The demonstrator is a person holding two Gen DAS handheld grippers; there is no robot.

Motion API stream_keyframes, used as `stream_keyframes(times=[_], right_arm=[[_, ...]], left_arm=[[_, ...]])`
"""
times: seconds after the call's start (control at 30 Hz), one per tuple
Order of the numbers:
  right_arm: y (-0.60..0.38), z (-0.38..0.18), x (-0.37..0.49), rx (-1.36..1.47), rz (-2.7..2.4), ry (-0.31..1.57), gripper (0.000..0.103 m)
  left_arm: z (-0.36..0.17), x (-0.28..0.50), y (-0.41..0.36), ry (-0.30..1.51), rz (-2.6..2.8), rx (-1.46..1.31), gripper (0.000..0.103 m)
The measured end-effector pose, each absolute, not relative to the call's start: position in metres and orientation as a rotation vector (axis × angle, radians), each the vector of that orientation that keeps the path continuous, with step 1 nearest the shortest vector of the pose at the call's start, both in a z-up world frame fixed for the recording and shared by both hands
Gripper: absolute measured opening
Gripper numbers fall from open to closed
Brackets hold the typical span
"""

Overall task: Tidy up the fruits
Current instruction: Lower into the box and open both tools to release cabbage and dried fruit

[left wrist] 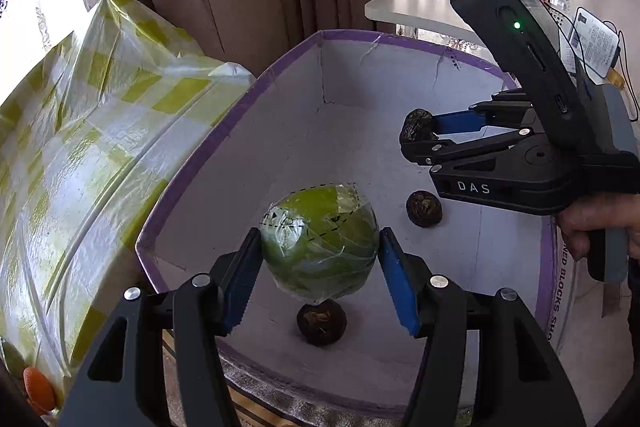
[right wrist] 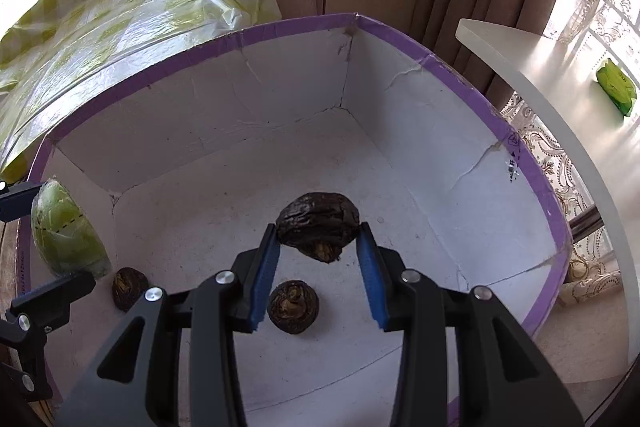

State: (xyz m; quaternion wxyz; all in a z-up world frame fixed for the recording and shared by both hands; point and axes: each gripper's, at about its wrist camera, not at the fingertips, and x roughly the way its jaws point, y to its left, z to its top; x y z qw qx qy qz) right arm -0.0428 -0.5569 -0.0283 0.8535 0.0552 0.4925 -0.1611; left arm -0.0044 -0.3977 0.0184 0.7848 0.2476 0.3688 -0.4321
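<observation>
Left wrist view: the left tongs [left wrist: 320,269] grip a green fruit in clear wrap [left wrist: 320,241] over the white box [left wrist: 280,75]. One dark fruit [left wrist: 322,323] lies at 6 o'clock from it, another [left wrist: 424,209] at 2 o'clock.

Right wrist view: the right tongs [right wrist: 318,265] squeeze a wrinkly dark fruit [right wrist: 318,223] above the box floor [right wrist: 224,207]. A dark fruit [right wrist: 293,307] lies at 6 o'clock.

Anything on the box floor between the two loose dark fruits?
Nothing; bare white floor of the purple-rimmed cardboard box between the two dark wrinkled round fruits in the right wrist view. The left wrist view hides part of that stretch behind the held plastic-wrapped green fruit.
</observation>
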Motion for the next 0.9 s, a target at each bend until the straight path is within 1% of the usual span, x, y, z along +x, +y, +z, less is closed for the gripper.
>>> stream_keyframes(times=[0.17, 0.4, 0.7, 0.9], right_arm=[[-0.545, -0.045, -0.030, -0.021, -0.305, 1.171, 0.040], [-0.543, -0.059, -0.018, -0.063, -0.332, 1.304, 0.040], [-0.539, -0.071, -0.009, -0.107, -0.345, 1.400, 0.040], [-0.538, -0.071, -0.002, -0.104, -0.349, 1.410, 0.040]], left_arm=[[0.002, 0.004, -0.418, 0.884, -0.965, 0.585, 0.057], [-0.024, 0.004, -0.439, 0.990, -0.967, 0.691, 0.057], [-0.044, 0.008, -0.446, 1.124, -0.994, 0.748, 0.057], [-0.050, 0.017, -0.448, 1.197, -1.018, 0.739, 0.057]])
